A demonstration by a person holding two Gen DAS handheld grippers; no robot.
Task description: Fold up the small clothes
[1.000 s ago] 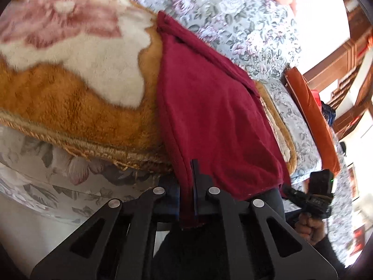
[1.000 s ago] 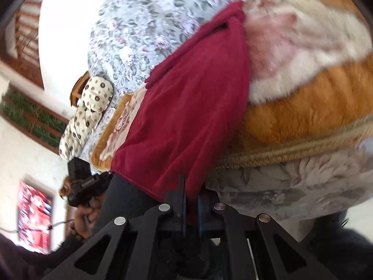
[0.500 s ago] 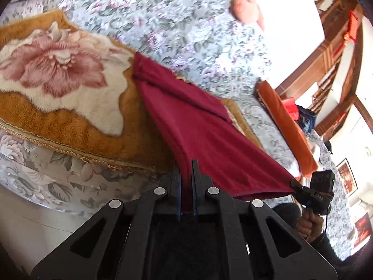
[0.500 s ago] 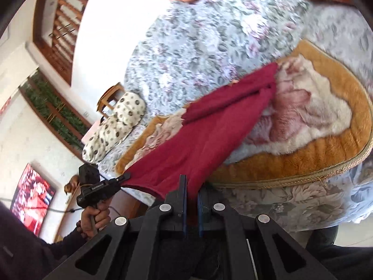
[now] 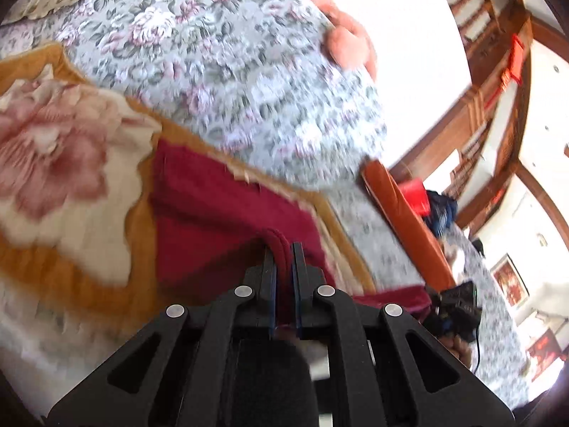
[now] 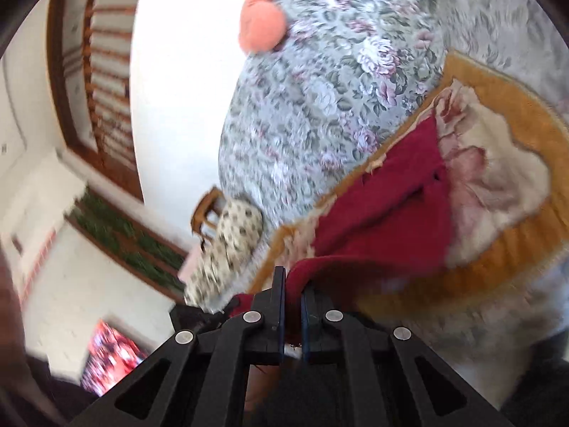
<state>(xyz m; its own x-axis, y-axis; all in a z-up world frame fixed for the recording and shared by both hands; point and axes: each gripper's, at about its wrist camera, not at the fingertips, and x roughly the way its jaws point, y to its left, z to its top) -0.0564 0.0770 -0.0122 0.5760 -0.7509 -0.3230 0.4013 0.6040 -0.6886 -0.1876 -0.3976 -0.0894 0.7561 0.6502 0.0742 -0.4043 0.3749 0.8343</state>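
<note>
Left wrist view: the left gripper (image 5: 283, 249) is clamped on a bunched edge of the dark red cloth (image 5: 213, 220), which lies on the orange flower blanket (image 5: 64, 163) over the floral sofa (image 5: 227, 71). A pink cushion (image 5: 348, 42) sits on the sofa back, an orange cushion (image 5: 402, 213) to the right, and the right gripper (image 5: 458, 306) is at the lower right, pinching the cloth's other corner. A second ago the cloth hung down over the seat's front edge; now its near edge is raised above the blanket. The cloth's long axis runs from the grippers toward the sofa back.

Right wrist view: the right gripper (image 6: 292, 284) is closed on the cloth (image 6: 391, 213), whose far end rests on the blanket (image 6: 515, 249). A spotted cushion (image 6: 231, 242) lies to the left. The picture is blurred.
</note>
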